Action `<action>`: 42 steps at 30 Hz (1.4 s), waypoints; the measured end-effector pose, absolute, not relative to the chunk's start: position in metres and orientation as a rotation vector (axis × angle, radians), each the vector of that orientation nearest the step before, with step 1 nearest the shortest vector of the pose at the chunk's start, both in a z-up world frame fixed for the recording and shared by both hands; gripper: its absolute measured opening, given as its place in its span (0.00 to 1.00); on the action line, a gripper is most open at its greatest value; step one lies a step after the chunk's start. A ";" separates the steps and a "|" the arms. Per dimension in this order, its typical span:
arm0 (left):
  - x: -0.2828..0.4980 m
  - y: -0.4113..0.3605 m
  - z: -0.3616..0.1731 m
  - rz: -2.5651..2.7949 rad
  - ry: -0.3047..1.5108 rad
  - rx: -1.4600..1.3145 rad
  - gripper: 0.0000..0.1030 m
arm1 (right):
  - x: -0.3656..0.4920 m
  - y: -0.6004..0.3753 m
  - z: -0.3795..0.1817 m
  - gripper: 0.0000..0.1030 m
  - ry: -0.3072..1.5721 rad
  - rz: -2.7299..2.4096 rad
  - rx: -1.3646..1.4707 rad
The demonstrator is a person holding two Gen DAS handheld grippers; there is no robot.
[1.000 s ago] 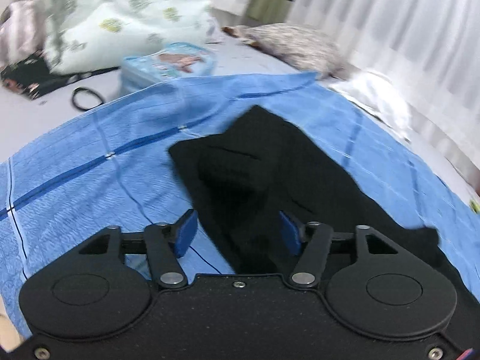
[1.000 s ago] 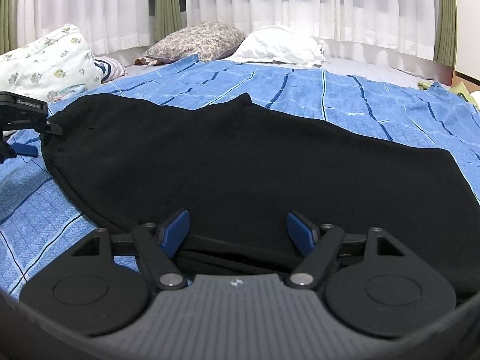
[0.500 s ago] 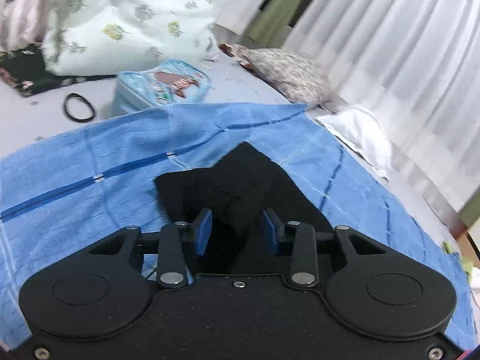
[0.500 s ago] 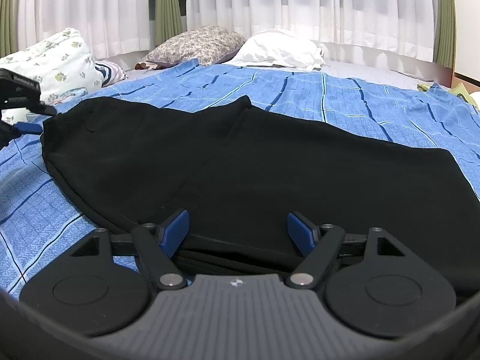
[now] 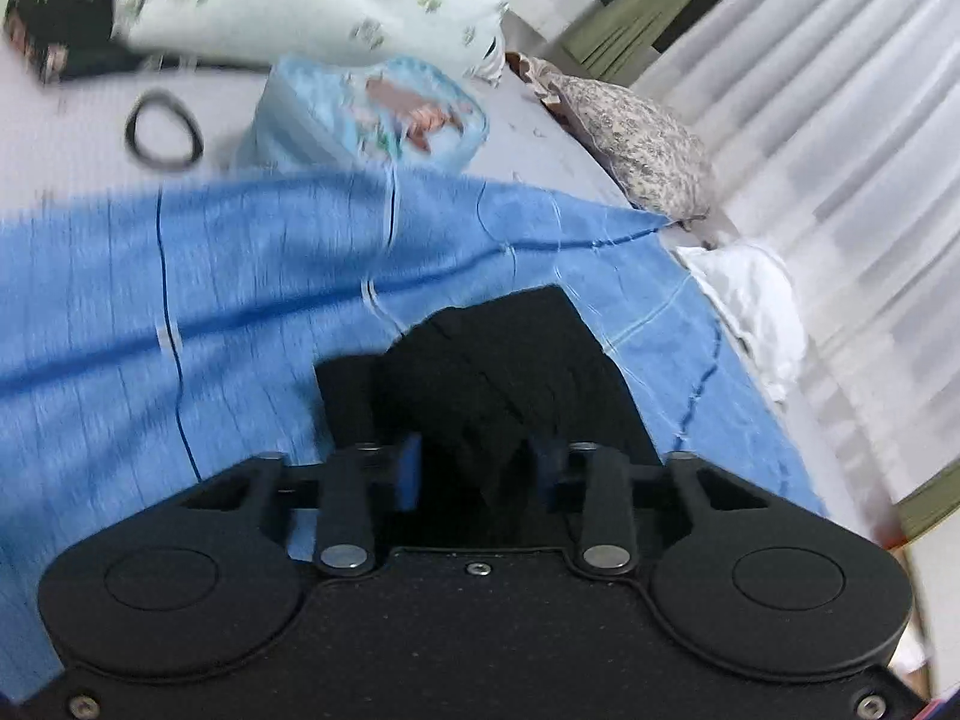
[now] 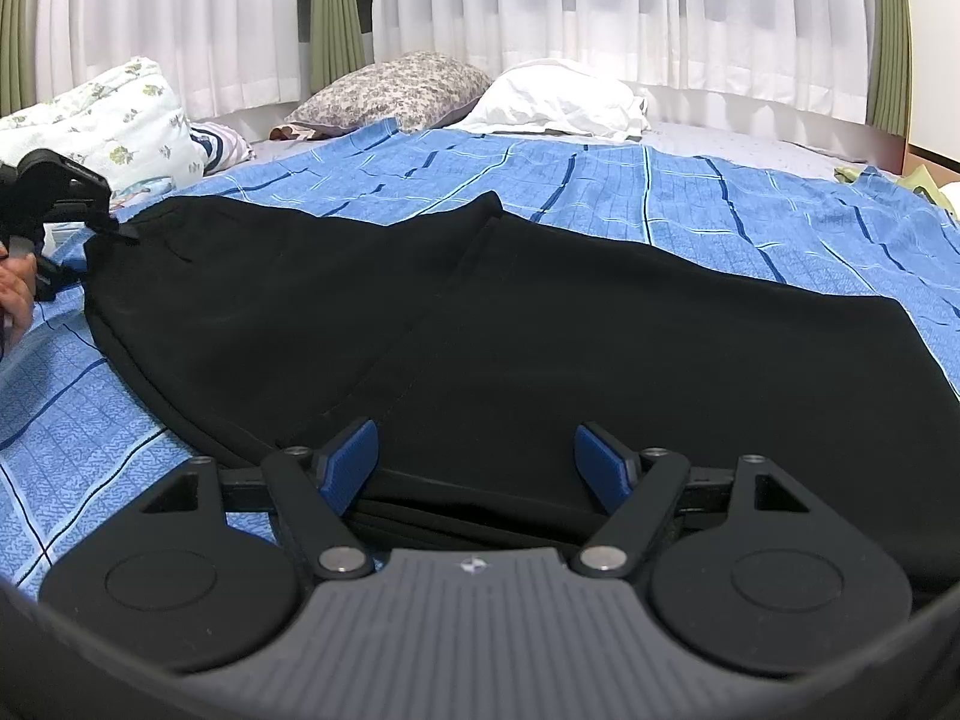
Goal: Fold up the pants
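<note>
Closing L fingers (image 5: 414,471) on pants (image 5: 516,372); R fingers (image 6: 354,462) wide.

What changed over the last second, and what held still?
The left gripper has been closing its jaws and now pinches a bunched corner of the black pants, tugging that end across the blue blanket. The right gripper stayed open and unmoved over the near edge; the pillows did not shift.

Soft, even daylight comes through the white curtains (image 6: 540,6). The right wrist view is sharp, bowed at its edges. The left wrist view is smeared, probably motion blur, and the black pants (image 6: 480,330) show little detail.
</note>
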State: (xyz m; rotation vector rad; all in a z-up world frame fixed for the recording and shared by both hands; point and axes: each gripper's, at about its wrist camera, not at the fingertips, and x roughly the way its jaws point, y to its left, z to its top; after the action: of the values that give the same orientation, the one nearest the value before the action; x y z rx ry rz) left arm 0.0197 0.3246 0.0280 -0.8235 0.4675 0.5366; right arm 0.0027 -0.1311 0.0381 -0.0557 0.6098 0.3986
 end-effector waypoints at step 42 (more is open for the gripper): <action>-0.005 0.332 0.005 0.519 0.392 -0.842 0.88 | 0.003 -0.131 0.038 0.80 0.609 0.397 -0.061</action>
State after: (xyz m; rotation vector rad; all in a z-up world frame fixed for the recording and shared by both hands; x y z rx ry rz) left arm -0.0049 0.3322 0.0046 -0.8416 0.3924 0.5187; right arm 0.0026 -0.1306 0.0377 -0.0606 0.6090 0.3966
